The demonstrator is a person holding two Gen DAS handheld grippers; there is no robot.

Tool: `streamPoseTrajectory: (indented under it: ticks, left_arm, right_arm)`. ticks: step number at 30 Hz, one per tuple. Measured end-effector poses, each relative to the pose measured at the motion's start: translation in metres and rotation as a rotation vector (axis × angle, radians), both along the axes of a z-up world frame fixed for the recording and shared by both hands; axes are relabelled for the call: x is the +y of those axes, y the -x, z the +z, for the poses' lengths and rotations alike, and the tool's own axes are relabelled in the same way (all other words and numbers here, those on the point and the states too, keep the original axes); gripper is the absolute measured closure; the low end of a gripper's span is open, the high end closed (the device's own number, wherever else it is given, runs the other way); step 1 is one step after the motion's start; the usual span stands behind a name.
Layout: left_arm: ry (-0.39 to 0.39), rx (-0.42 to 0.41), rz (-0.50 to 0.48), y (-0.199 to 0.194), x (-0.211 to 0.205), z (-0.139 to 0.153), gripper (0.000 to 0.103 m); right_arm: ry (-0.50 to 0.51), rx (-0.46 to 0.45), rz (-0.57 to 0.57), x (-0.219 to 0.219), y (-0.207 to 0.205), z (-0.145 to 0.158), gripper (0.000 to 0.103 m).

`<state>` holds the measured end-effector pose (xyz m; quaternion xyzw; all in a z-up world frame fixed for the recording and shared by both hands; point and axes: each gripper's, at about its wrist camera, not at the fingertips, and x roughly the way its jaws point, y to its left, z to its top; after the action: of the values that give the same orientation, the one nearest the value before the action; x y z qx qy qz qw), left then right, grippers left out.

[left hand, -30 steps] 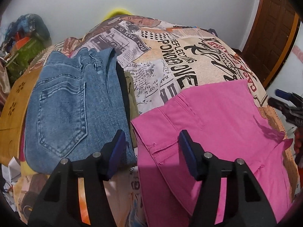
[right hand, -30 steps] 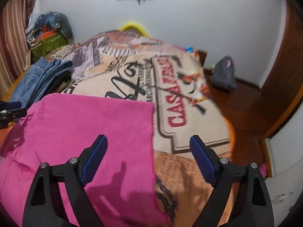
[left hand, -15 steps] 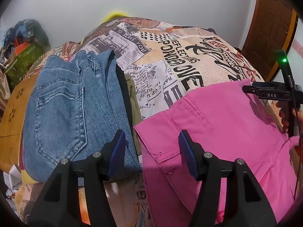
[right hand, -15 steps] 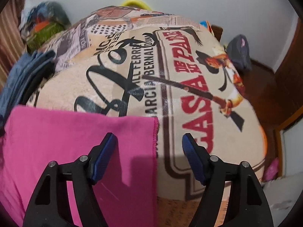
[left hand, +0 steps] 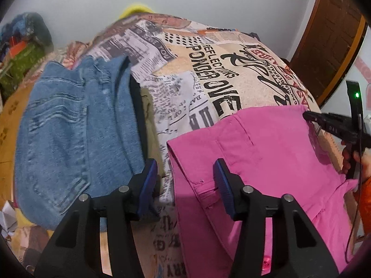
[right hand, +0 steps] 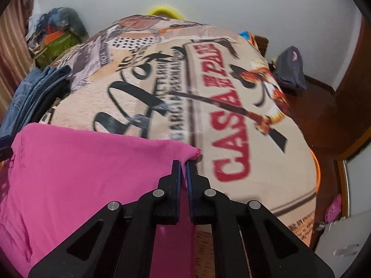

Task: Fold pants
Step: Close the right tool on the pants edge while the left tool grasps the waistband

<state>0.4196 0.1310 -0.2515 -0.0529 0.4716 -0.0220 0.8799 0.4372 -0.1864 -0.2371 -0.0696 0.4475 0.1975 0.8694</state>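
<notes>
Since prior frame, R gripper [right hand: 183, 169] newly pinched on pink pants [right hand: 81, 173] corner.

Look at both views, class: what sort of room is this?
Most likely a bedroom: pink pants lie on a printed bedspread that seems to cover a bed, beside stacked folded jeans, with a wooden door behind.

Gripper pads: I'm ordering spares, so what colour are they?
Blue, on black fingers; the left gripper shows its pads best, in the left wrist view.
</notes>
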Motion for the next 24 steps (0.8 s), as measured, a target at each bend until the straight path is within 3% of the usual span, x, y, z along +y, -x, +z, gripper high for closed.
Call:
streamPoseTrajectory:
  ticks: [11, 18, 21, 24]
  left_arm:
    - [0.198, 0.106, -0.026, -0.052, 0.020, -0.021, 0.051]
    - [0.187, 0.109, -0.060, -0.049, 0.018, -0.020, 0.049]
    - [0.217, 0.087, -0.065, -0.041, 0.018, -0.018, 0.042]
    - [0.245, 0.094, -0.119, -0.037, 0.007, -0.018, 0.019]
  right_arm:
    - [-0.058, 0.003, -0.016, -0.011, -0.003, 0.000, 0.099]
    - [-0.091, -0.001, -0.013, -0.016, 0.001, 0.008, 0.099]
    - [-0.100, -0.009, -0.009, -0.019, 0.005, 0.011, 0.098]
    - [-0.091, -0.013, -0.004, -0.020, 0.008, 0.011, 0.098]
